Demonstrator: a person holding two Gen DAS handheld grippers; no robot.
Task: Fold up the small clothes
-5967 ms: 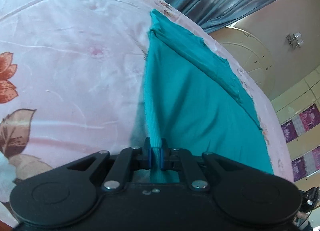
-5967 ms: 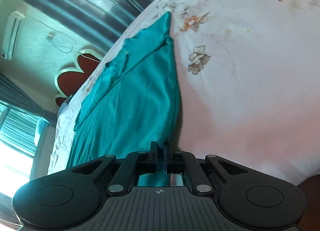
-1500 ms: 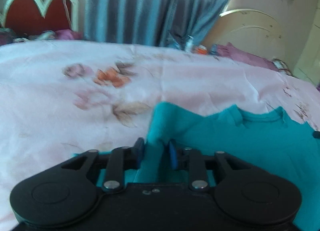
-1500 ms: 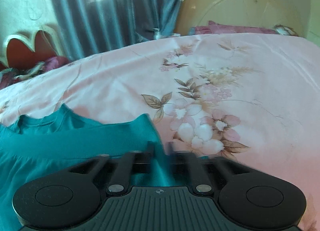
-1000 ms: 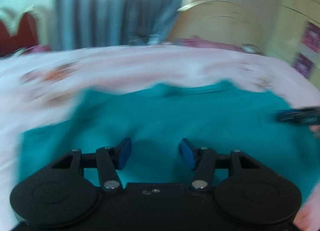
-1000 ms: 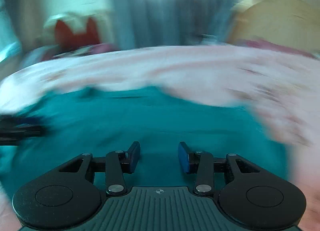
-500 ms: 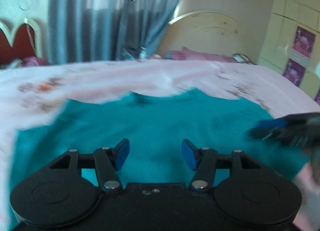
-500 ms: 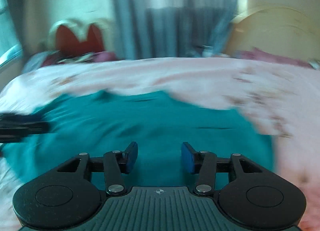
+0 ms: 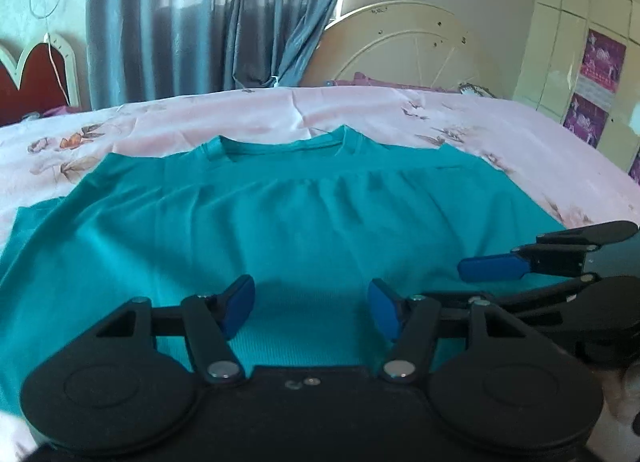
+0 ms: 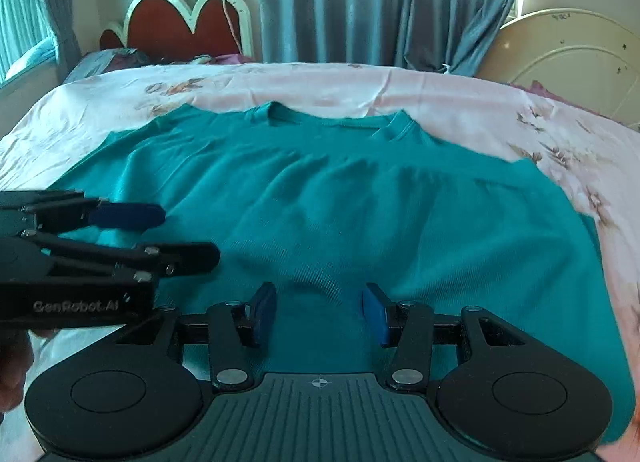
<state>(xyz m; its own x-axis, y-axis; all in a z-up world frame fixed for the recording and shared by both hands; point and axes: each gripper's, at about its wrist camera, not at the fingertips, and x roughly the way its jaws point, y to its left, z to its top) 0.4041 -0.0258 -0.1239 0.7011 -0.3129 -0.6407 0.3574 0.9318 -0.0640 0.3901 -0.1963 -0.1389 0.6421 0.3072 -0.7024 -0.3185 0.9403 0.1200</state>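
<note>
A teal T-shirt (image 9: 280, 222) lies flat on the pink flowered bedsheet (image 9: 360, 110), collar at the far side. A gathered cloth edge runs across it just below the collar. My left gripper (image 9: 312, 302) hovers over the shirt's near middle; its jaws are opening and nothing is between them. My right gripper (image 10: 320, 306) stands open over the same shirt (image 10: 360, 202), also with nothing in it. The two sit side by side: the right gripper's fingers (image 9: 492, 268) show at the right edge of the left wrist view, the left gripper's fingers (image 10: 124, 216) at the left of the right wrist view.
Grey curtains (image 10: 340, 2) hang behind the bed. A red scalloped headboard (image 10: 188, 26) stands at the back left, a cream round headboard (image 9: 408, 50) at the back right. Cupboard doors (image 9: 580, 42) line the right wall. Bare sheet surrounds the shirt.
Both grippers let go of the teal cloth they pinched and opened. They swung inward from the shirt's side edges and now sit close together over its near middle.
</note>
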